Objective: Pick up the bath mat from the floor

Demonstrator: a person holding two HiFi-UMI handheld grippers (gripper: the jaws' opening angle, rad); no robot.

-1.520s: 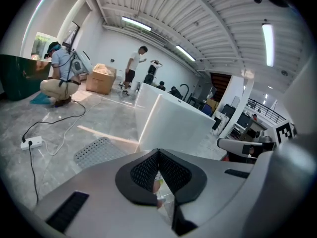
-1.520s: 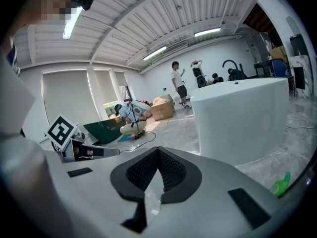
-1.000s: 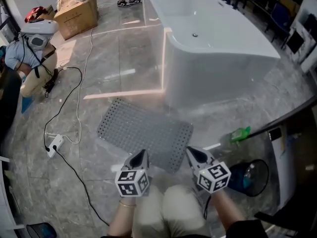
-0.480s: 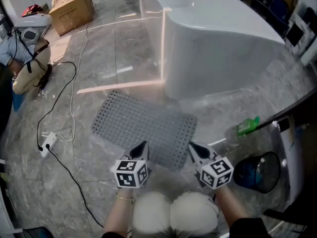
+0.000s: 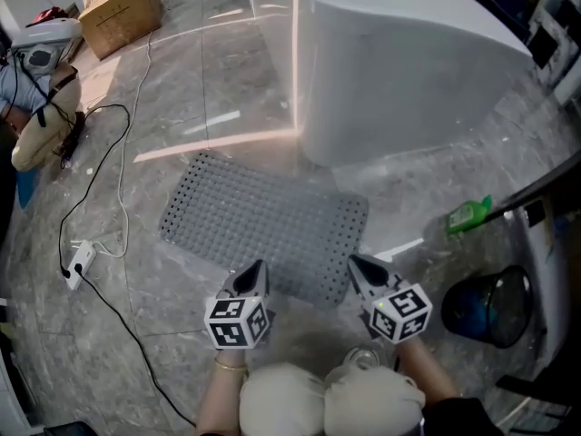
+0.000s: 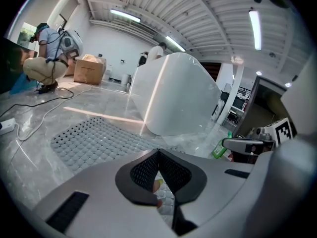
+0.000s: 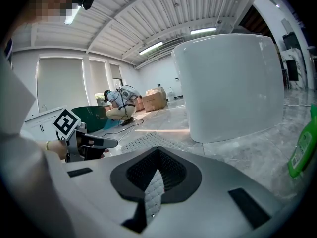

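Note:
The grey bath mat, dotted with holes, lies flat on the marble floor in front of the white bathtub. My left gripper hangs over the mat's near edge, its jaws shut with nothing between them. My right gripper hovers by the mat's near right corner, also shut and empty. In the left gripper view the mat stretches ahead beyond the left gripper. In the right gripper view the mat lies ahead to the left of the right gripper, with the bathtub behind.
A green bottle and a dark round bin are on the floor at the right. A power strip with its cable lies at the left. A crouching person and a cardboard box are at the far left.
Both grippers have sunk toward the floor, and the head view has dropped with them. The mat looks larger and has not moved. Both jaws stay shut.

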